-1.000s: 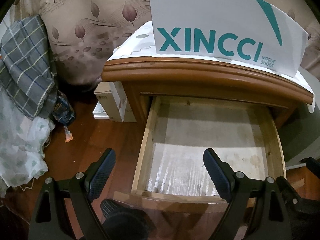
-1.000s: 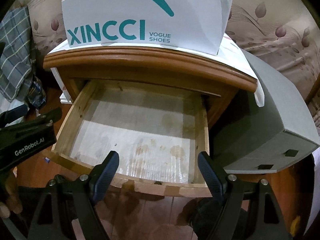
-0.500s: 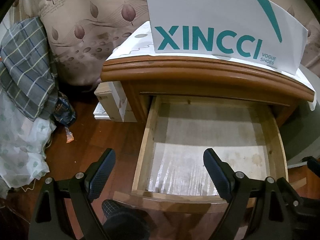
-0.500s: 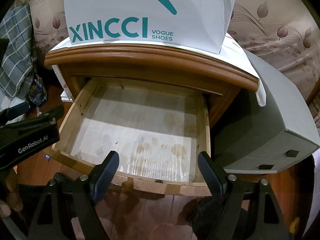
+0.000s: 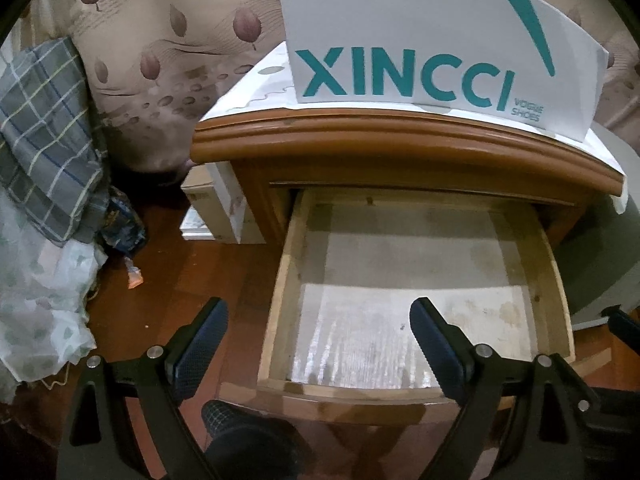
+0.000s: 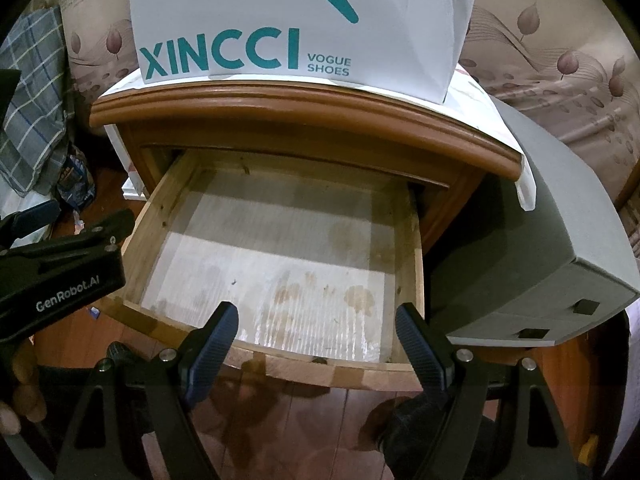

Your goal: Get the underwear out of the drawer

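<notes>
The drawer (image 5: pixel 420 300) of the wooden nightstand (image 5: pixel 400 148) stood pulled out, its lined floor bare from front rail to back wall and from left side wall to right; stains marked the liner near the front right corner. No underwear showed in either wrist view, so the task's garment could not be located; judged from the bare floor, it had either left the drawer or was never in sight here. The left gripper (image 5: pixel 318 338) hung above the drawer's front left corner, its jaws opening, nothing between them. The right gripper (image 6: pixel 316 338) hung above the front rail, jaws spread wide and likewise empty. A white shoe box (image 6: pixel 296 24) lettered XINCCI rested on the nightstand top along its rear edge; a grey box (image 6: pixel 540 248) stood on the floor just beside the nightstand's right side. Checked cloth (image 5: pixel 44 136) lay heaped well apart to the left. The step in hand appeared to be the close of the removal, or a search. The next move probably called for confirming the drawer held nothing more, then withdrawing both grippers clear of the front rail.
</notes>
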